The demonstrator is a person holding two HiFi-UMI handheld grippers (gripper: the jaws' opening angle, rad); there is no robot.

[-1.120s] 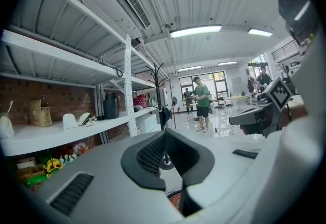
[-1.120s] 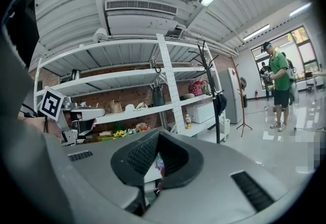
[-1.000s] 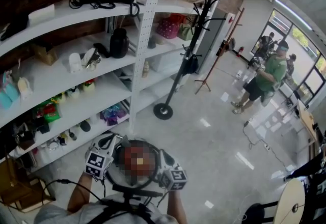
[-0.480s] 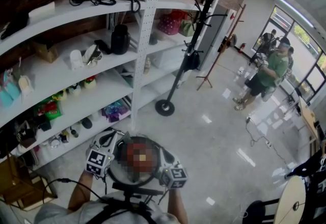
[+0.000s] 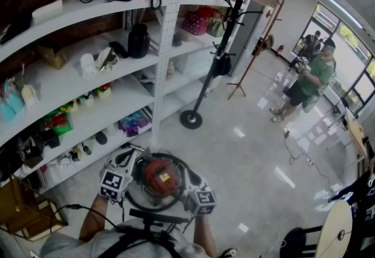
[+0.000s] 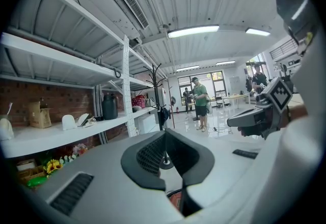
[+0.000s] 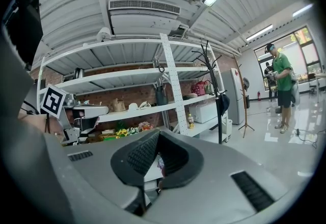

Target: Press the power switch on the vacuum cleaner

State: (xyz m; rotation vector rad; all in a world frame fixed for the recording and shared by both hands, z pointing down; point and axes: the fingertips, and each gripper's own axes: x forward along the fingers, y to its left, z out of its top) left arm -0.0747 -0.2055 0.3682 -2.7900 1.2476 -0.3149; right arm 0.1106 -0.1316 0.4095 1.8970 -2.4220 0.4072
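The vacuum cleaner (image 5: 157,175) is a round red canister with a black ring of hose around it, seen low in the head view on the floor. My left gripper (image 5: 124,164) is at its left edge and my right gripper (image 5: 191,186) at its right edge, marker cubes toward me. I cannot tell whether either touches it. In the left gripper view, the left gripper (image 6: 166,141) has its jaws together, with a sliver of the red vacuum cleaner (image 6: 175,200) below them. The right gripper (image 7: 158,142) also has its jaws together on nothing. No power switch is discernible.
White shelving (image 5: 88,84) full of small items runs along the left. A black coat stand (image 5: 191,119) rises from the floor ahead. A person in a green shirt (image 5: 310,84) stands far right. A cable (image 5: 296,154) lies on the glossy floor, and a round table edge (image 5: 337,233) is at bottom right.
The view has drifted slightly, so the shelves and coat stand sit a little higher and further right. Both grippers stay beside the vacuum cleaner. The person in green has shifted a little.
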